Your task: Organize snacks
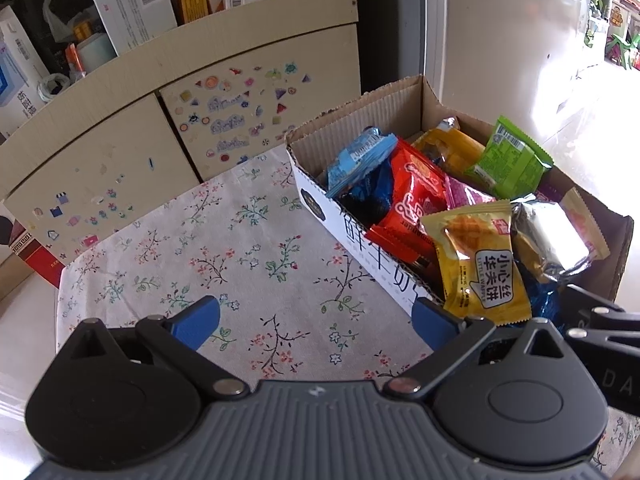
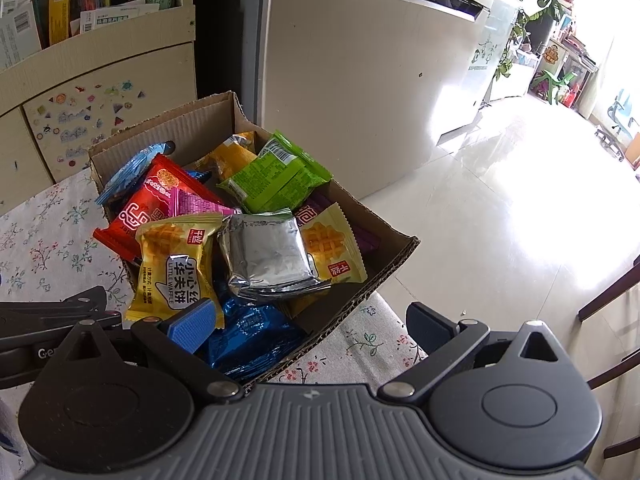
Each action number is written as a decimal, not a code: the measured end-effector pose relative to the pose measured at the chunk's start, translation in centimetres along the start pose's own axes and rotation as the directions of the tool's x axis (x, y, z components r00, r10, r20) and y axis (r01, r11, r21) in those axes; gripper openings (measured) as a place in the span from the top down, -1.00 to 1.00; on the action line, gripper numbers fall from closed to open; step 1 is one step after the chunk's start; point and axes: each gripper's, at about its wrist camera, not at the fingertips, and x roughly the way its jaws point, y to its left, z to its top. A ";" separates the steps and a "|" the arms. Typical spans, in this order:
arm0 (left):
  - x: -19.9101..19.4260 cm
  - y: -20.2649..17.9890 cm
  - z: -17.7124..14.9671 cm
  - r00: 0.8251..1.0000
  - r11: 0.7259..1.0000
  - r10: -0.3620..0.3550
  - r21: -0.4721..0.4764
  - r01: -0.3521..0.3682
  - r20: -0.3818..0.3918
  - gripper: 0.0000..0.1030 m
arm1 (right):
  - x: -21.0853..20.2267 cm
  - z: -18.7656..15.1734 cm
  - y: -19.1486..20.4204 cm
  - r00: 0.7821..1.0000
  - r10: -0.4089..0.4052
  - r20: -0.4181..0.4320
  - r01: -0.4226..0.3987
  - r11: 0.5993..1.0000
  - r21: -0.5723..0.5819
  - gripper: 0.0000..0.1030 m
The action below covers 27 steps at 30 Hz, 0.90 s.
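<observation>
A cardboard box (image 1: 352, 120) (image 2: 160, 128) full of snack packets stands on the floral tablecloth (image 1: 240, 232). On top lie a yellow waffle packet (image 1: 480, 264) (image 2: 176, 268), a red packet (image 1: 412, 196) (image 2: 148, 204), a green packet (image 1: 512, 160) (image 2: 276, 176), a silver packet (image 1: 552, 236) (image 2: 268, 256) and a blue one (image 2: 248, 336). My left gripper (image 1: 316, 320) is open and empty over the cloth beside the box's near left wall. My right gripper (image 2: 308, 324) is open and empty at the box's near corner, its left fingertip (image 2: 192, 324) over the packets.
A beige cabinet (image 1: 120, 152) with stickers stands behind the table, its shelf crowded with boxes and papers. A tall pale appliance (image 2: 360, 60) stands behind the box. The table's edge falls to a bright tiled floor (image 2: 500, 220) on the right.
</observation>
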 end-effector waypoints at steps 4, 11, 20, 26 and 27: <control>-0.7 0.2 -0.1 1.000 1.000 0.001 0.001 -0.001 0.014 -0.97 | -0.6 0.0 0.0 1.000 0.005 0.008 -0.005 1.000 -0.006 -1.00; -2.3 1.2 -0.3 0.999 1.000 0.011 -0.003 -0.011 0.054 -0.97 | -1.6 -0.2 0.4 1.000 0.010 0.022 -0.010 1.000 -0.019 -1.00; -5.0 3.3 -1.5 0.993 0.999 0.033 -0.030 -0.029 0.113 -0.97 | -3.2 -0.6 1.2 0.997 0.048 0.064 -0.044 0.997 -0.062 -1.00; -6.3 5.2 -2.9 0.994 0.994 0.071 -0.088 -0.063 0.086 -0.97 | -4.3 -1.3 2.3 0.993 0.095 0.072 -0.088 0.992 -0.093 -1.00; -6.4 5.6 -3.2 0.994 0.993 0.077 -0.097 -0.069 0.081 -0.98 | -4.4 -1.5 2.5 0.992 0.104 0.071 -0.097 0.991 -0.093 -1.00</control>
